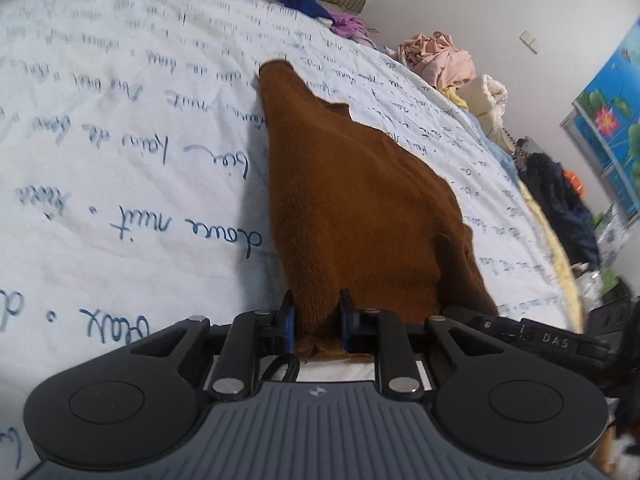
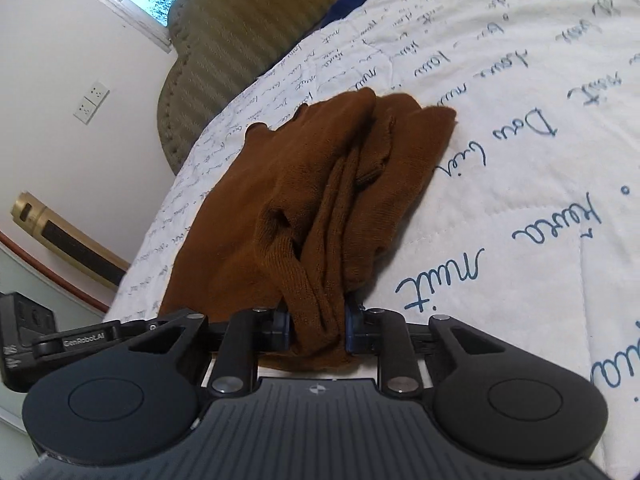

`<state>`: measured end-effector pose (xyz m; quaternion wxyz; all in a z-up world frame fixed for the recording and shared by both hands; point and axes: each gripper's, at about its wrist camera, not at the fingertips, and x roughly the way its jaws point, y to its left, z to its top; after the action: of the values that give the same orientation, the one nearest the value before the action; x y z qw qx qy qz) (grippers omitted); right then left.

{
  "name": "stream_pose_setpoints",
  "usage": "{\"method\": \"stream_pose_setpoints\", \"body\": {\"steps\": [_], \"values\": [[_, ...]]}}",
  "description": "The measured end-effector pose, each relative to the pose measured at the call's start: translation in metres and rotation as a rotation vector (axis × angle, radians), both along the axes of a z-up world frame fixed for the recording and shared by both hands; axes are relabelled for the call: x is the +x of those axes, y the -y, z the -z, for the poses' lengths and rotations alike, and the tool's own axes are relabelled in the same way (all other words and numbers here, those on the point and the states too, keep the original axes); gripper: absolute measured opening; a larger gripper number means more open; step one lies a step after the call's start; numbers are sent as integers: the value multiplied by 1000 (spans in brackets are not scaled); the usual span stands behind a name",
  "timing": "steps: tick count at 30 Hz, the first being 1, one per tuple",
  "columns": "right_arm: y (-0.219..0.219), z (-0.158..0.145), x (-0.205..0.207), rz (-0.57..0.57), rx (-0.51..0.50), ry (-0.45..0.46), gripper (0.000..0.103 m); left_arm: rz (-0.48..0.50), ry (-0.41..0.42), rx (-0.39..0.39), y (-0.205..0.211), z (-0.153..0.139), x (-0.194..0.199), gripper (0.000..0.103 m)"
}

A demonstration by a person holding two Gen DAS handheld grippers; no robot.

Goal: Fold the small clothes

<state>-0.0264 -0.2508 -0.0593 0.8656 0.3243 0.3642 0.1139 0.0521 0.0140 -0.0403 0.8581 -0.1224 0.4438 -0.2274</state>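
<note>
Left wrist view: left gripper clamped on the near edge of a brown knitted garment, jaws pressed against a thick bunch of the knit, blue pads hard against the fabric on both sides. Garment stretched away from the jaws toward the far side, narrowing to a point, lying on a white quilt printed with blue handwriting. Heap of pink and cream clothes at the far right edge of the quilt, dark bundle further right, well apart from the brown piece.

Right wrist view: right gripper closed on another part of the same brown knitted garment, several gathered folds squeezed between the jaws. Rest of the knit bunched and creased on the white quilt, spreading left and far. Padded headboard at the far left, wall socket beside it.
</note>
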Motion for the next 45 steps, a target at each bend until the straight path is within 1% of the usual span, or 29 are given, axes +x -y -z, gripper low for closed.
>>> {"method": "stream_pose_setpoints", "body": {"steps": [1, 2, 4, 6, 9, 11, 14, 18, 19, 21, 23, 24, 26, 29, 33, 35, 37, 38, 39, 40, 41, 42, 44, 45], "values": [[-3, -1, -1, 11, -26, -4, 28, -10, 20, 32, 3, -2, -4, 22], [-5, -2, -2, 19, -42, -4, 34, -25, 37, 60, 5, -4, -8, 22], [-11, -5, -5, 12, -91, 11, 38, -41, 61, 93, 8, -7, -15, 23], [-19, -8, -9, 8, -156, 23, 39, -55, 79, 116, 10, -9, -22, 24], [-25, -11, -13, 5, -201, 35, 38, -71, 85, 146, 13, -9, -30, 24], [-26, -12, -14, -7, -204, 42, 29, -78, 92, 154, 12, -9, -35, 24], [-22, -12, -16, -10, -178, 44, 26, -81, 81, 163, 12, -8, -37, 24], [-17, -8, -18, 13, -129, 24, 26, -83, 68, 169, 11, -7, -40, 24], [-17, -8, -18, 24, -127, 15, 29, -82, 67, 178, 11, -7, -41, 24], [-21, -11, -22, 27, -163, 22, 35, -83, 66, 200, 12, -7, -44, 24], [-28, -15, -27, 23, -220, 32, 45, -89, 70, 228, 13, -5, -47, 25], [-32, -16, -29, 18, -244, 36, 47, -93, 71, 243, 13, -4, -48, 25], [-38, -16, -33, 7, -269, 42, 56, -98, 71, 258, 12, -2, -51, 25], [-41, -15, -36, 1, -283, 45, 60, -99, 68, 258, 11, -2, -54, 25], [-44, -16, -40, 9, -290, 52, 65, -107, 75, 277, 9, -4, -57, 30], [-49, -16, -43, 14, -314, 60, 68, -116, 83, 293, 9, -4, -59, 32], [-55, -16, -46, 20, -355, 69, 70, -127, 92, 307, 9, -4, -61, 35], [-59, -17, -47, 21, -378, 74, 72, -133, 99, 315, 8, -4, -63, 40], [-63, -17, -49, 20, -402, 79, 73, -139, 107, 323, 8, -4, -64, 47], [-67, -17, -50, 19, -431, 85, 76, -147, 116, 333, 8, -4, -65, 51], [-71, -17, -52, 18, -463, 91, 80, -157, 129, 346, 7, -4, -67, 58], [-75, -17, -53, 18, -496, 96, 82, -168, 144, 357, 7, -4, -69, 62], [-84, -16, -56, 16, -568, 107, 88, -188, 168, 380, 6, -3, -72, 65], [-88, -15, -56, 15, -599, 109, 89, -195, 173, 389, 6, -2, -72, 65]]}}
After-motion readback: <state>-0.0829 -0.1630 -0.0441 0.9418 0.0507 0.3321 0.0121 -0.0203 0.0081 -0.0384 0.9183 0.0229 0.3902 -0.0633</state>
